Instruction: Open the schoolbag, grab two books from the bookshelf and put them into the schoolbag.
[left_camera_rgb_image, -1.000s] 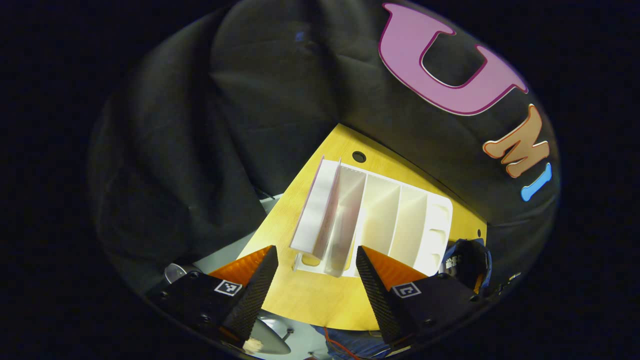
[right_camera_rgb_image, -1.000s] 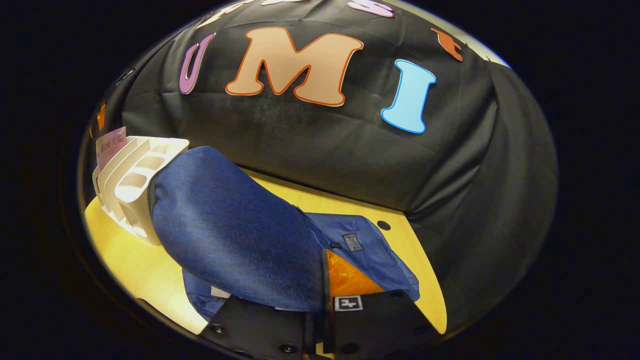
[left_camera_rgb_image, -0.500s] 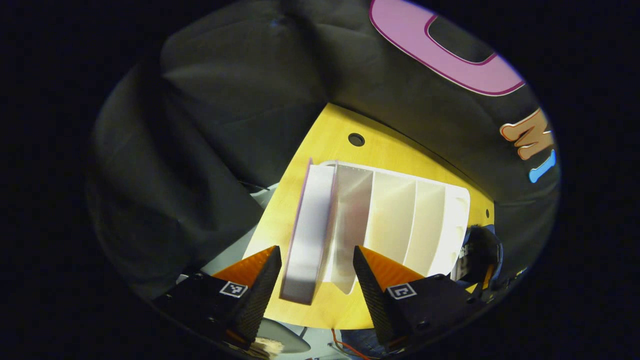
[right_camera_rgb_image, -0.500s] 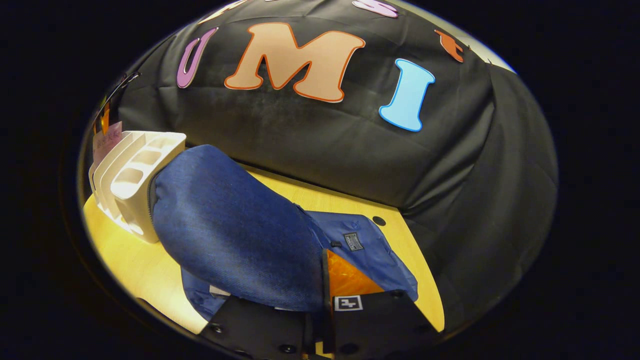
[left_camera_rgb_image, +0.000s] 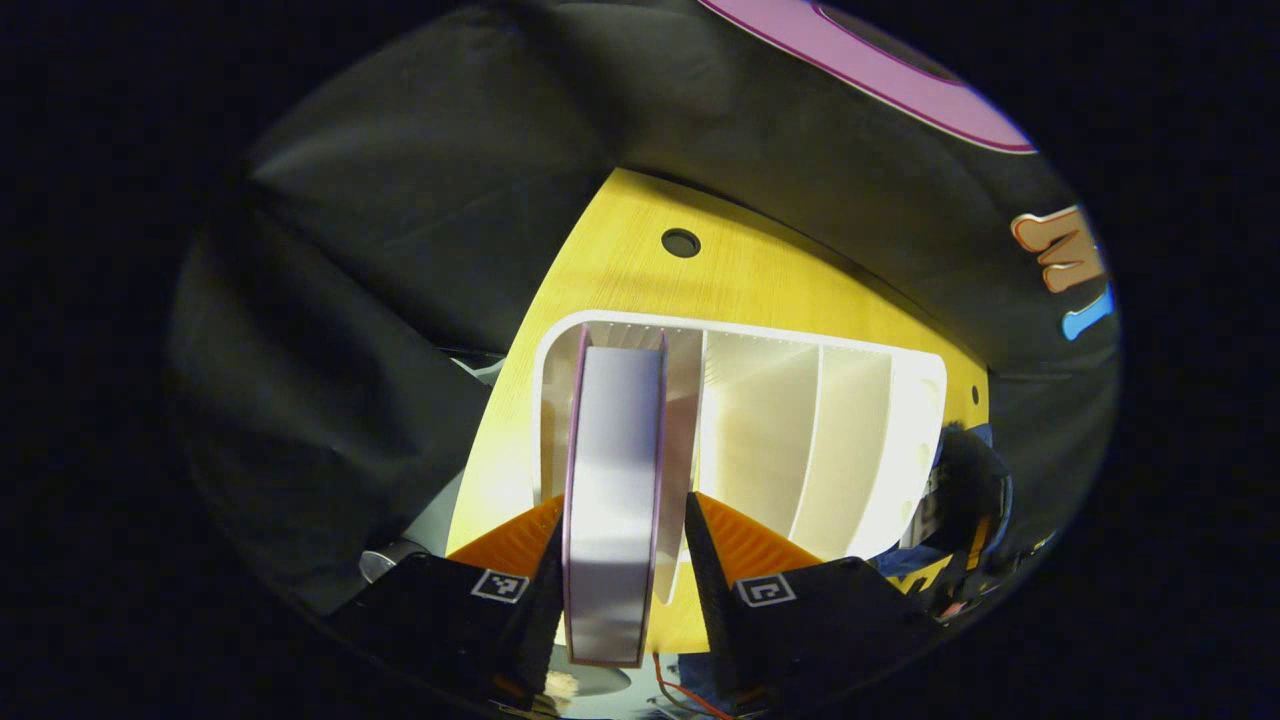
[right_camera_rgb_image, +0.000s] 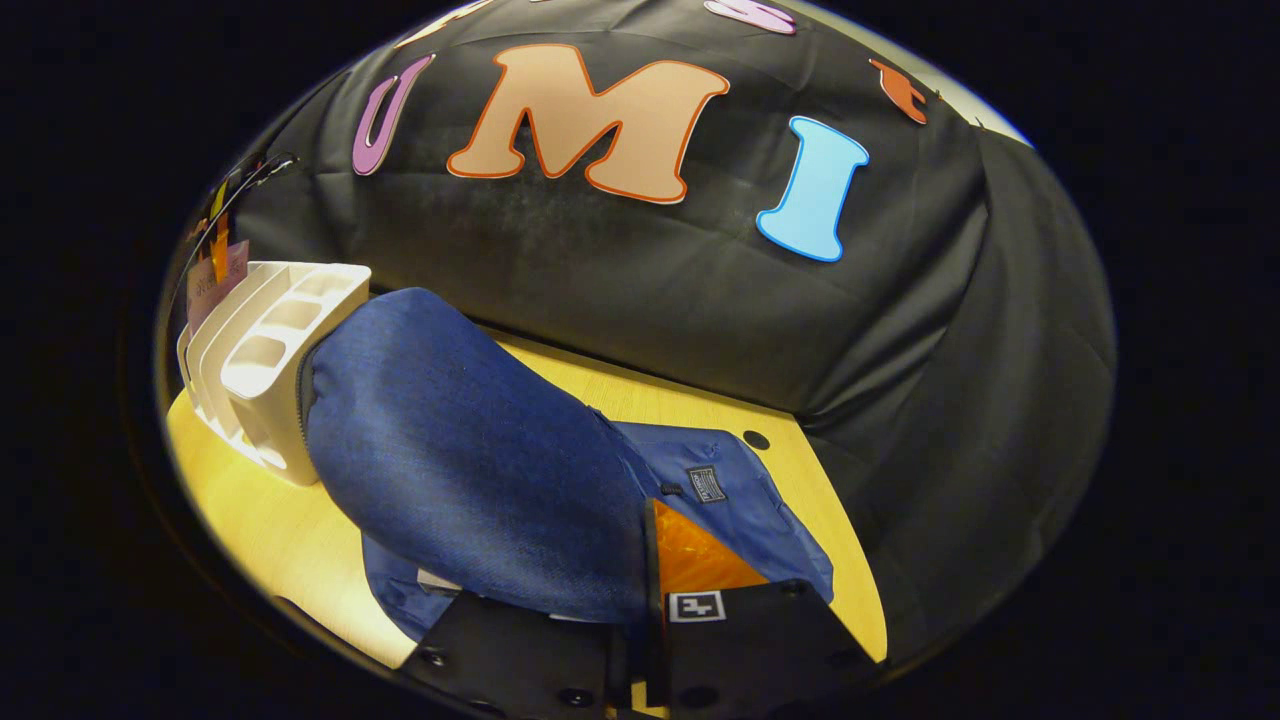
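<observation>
Your left claw (left_camera_rgb_image: 615, 585) straddles the book (left_camera_rgb_image: 612, 480), 1 finger on each cover, but the jaws stand apart and do not yet pinch it. The book stands upright in the end slot of the shelf (left_camera_rgb_image: 860, 420) on the worktop (left_camera_rgb_image: 640, 280). Center the claw on the book's thickness, close squarely on both covers, then draw it out along the slot so it does not drag on the divider beside it.

Your right claw (right_camera_rgb_image: 648, 610) is clenched on the bag (right_camera_rgb_image: 470, 470), holding up a blue flap; keep that lift steady so the mouth stays wide for the drop.

The bag's opening and inside are hidden behind the raised flap. Whether a 2nd book is already inside cannot be told. The shelf's lower front edge is covered by your left claw.
</observation>
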